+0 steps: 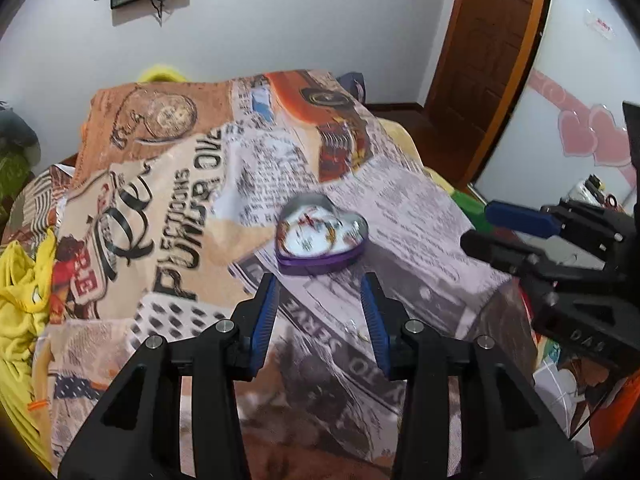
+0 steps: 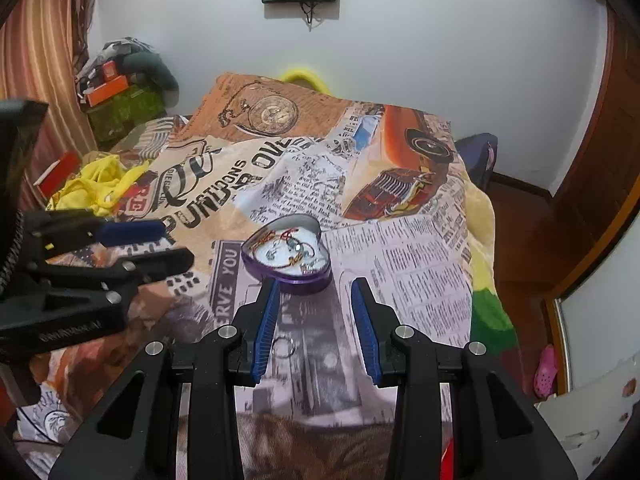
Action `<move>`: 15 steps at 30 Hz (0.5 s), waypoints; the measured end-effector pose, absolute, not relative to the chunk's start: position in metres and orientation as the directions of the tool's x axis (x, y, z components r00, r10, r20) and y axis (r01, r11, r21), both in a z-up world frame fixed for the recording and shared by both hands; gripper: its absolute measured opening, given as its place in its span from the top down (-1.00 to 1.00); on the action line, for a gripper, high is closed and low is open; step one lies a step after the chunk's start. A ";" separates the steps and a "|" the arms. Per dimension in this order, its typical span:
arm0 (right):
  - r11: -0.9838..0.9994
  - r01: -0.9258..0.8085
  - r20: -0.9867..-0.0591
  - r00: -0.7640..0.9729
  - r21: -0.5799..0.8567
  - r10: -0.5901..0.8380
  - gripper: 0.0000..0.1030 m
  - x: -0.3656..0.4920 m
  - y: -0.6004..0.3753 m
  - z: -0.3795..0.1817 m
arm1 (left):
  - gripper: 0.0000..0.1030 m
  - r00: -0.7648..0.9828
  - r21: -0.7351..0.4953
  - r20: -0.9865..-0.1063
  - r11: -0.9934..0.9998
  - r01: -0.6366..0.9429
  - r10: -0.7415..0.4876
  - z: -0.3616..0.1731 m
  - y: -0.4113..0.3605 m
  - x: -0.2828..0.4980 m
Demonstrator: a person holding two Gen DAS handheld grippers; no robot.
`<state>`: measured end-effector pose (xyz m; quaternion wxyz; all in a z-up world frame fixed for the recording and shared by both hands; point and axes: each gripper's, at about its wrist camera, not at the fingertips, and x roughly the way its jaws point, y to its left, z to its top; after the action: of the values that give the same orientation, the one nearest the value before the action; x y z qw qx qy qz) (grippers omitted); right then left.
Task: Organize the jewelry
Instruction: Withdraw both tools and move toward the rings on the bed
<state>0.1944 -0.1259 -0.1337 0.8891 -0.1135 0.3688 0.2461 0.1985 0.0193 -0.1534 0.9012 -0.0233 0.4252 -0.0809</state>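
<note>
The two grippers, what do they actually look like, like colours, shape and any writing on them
Both are alike: the left gripper and right gripper have matte black angular bodies with triangular cut-outs and round silver bolt heads. Each finger carries a ribbed blue pad. Small pale lettering marks the body's side, too blurred to read. No cables or sleeves are visible.
</note>
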 end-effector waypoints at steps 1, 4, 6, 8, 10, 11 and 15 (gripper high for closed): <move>0.854 -0.519 -0.714 0.607 -0.022 0.350 0.34 0.193 -0.127 -0.136 | 0.19 0.614 -0.113 -0.770 0.985 0.132 -0.171 -0.158 0.017 0.197; 0.856 -0.517 -0.727 0.594 -0.018 0.344 0.34 0.192 -0.129 -0.145 | 0.19 0.585 -0.115 -0.790 0.982 0.148 -0.181 -0.171 0.009 0.193; 0.857 -0.516 -0.739 0.581 -0.009 0.342 0.34 0.191 -0.131 -0.153 | 0.19 0.560 -0.115 -0.808 0.981 0.158 -0.185 -0.182 0.004 0.192; 0.858 -0.514 -0.751 0.566 0.001 0.340 0.34 0.190 -0.132 -0.161 | 0.19 0.543 -0.104 -0.821 0.981 0.163 -0.177 -0.191 0.000 0.190; 0.857 -0.516 -0.771 0.539 0.014 0.337 0.34 0.193 -0.132 -0.173 | 0.19 0.532 -0.097 -0.829 0.982 0.164 -0.171 -0.199 -0.001 0.188; 0.856 -0.517 -0.778 0.532 0.015 0.334 0.34 0.192 -0.133 -0.176 | 0.19 0.525 -0.100 -0.834 0.982 0.162 -0.172 -0.203 -0.001 0.188; 0.849 -0.528 -0.815 0.481 0.025 0.323 0.34 0.197 -0.128 -0.200 | 0.19 0.504 -0.118 -0.845 0.981 0.151 -0.179 -0.213 0.003 0.188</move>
<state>0.1970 -0.1280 -0.2001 0.8527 -0.1152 0.4443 0.2493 0.1883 0.0029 -0.2131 0.8671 -0.0142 0.4888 -0.0953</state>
